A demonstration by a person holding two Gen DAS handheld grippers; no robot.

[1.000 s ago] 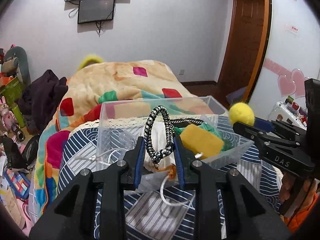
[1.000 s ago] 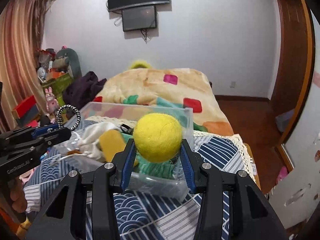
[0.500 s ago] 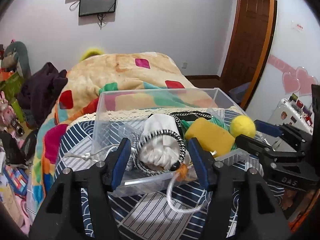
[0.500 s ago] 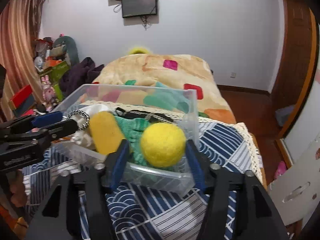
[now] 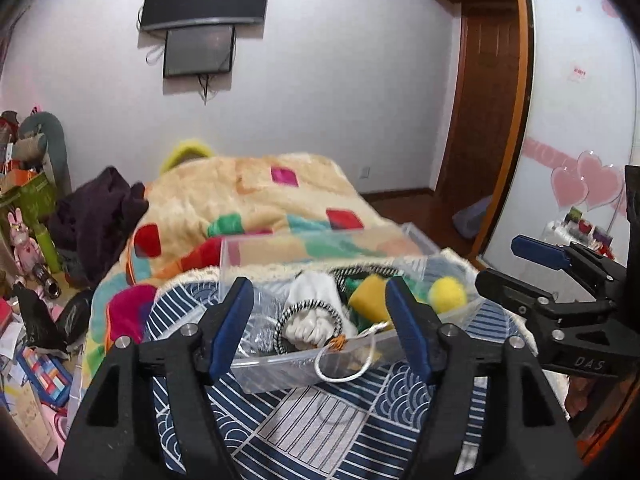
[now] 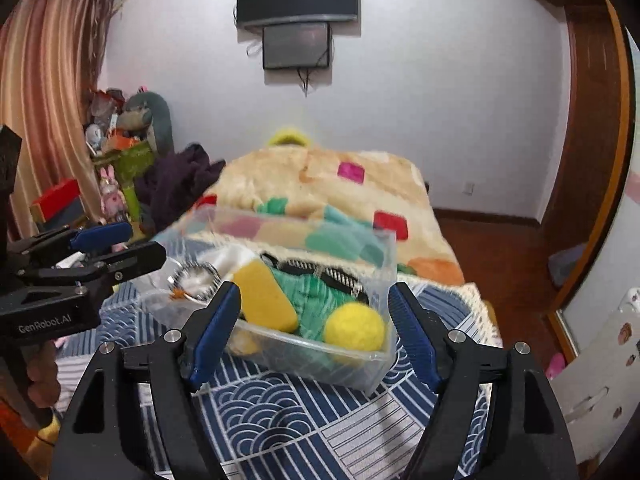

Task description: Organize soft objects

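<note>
Now, reading left to right:

Left gripper [image 5: 320,326]: jaws have just been opening and stand moderately wide, holding nothing; a second ago they pinched the cord loop upright above the bin. No pad touches anything.

Black-and-white cord loop [image 5: 310,320]: released, lying in the bin on the white cloth bundle [image 5: 314,292], at about 12 o'clock from the left jaws. Its white string tail [image 5: 344,364] hangs over the near wall onto the cover.

Clear plastic bin [image 6: 344,368]: sits on the blue patterned cover [image 6: 280,420], just beyond both pairs of jaws.

Yellow sponge [image 6: 266,298]: inside the bin, at 9 o'clock from the ball, leaning on green fabric [image 6: 316,298].

Yellow ball [image 6: 354,328]: in the bin's near right corner, at 12 o'clock from the right jaws; a second ago it was clamped between them.

Right gripper [image 6: 314,332]: jaws have just been opening, now fairly wide and empty, clear of the bin wall.

Change: both items have passed from the grippers into the bin, and both views now take in more of the room above it.

Meaning for the task: this double placement looks complete. No further loose soft object shows on the cover; whether others remain elsewhere cannot be told.
</note>
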